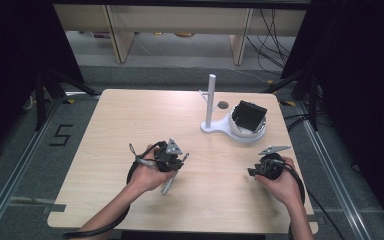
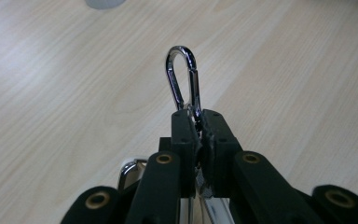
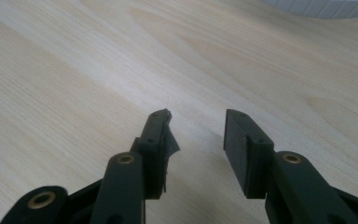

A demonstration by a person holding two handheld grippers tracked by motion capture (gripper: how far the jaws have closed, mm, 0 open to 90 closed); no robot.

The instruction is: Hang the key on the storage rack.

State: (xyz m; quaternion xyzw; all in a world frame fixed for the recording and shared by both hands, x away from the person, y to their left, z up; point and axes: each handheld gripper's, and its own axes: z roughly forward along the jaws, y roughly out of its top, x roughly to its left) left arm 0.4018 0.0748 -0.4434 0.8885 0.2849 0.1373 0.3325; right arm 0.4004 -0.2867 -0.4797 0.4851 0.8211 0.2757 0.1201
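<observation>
carabiner clamped in the left hand-held gripper, stand still ahead

while the left hand-held gripper (image 2: 199, 122) has its jaws pressed together on the lower end of a shiny silver metal carabiner clip (image 2: 182, 77), the loop of the clip stands out past the tips, roughly upright and in line with the jaws, above the pale wood-grain worktop (image 1: 130, 120). in the high view that left hand-held gripper (image 1: 172, 161) sits at the near left of the worktop, with something metal hanging below the hand, too small to make out.

the right hand-held gripper (image 3: 196, 135) has its jaws apart with nothing between them, low over bare wood; in the high view it (image 1: 260, 171) rests at the near right.

judging from this, the step in hand is carrying the clip toward the white plastic stand with a tall upright post (image 1: 210, 102), which stands at the far right of the worktop, joined to a white round base holding a black box-like block (image 1: 248, 116). to do it well, keep the clamp firm, since the hold is on a narrow end and the clip could swivel. keep the loop pointing forward so its opening meets the small side peg on the post squarely.

open room is generous: the middle of the worktop between the hands and the stand is bare. the stand sits near the far right edge, so an approach from the left and front looks safest, well apart from the black block.
</observation>
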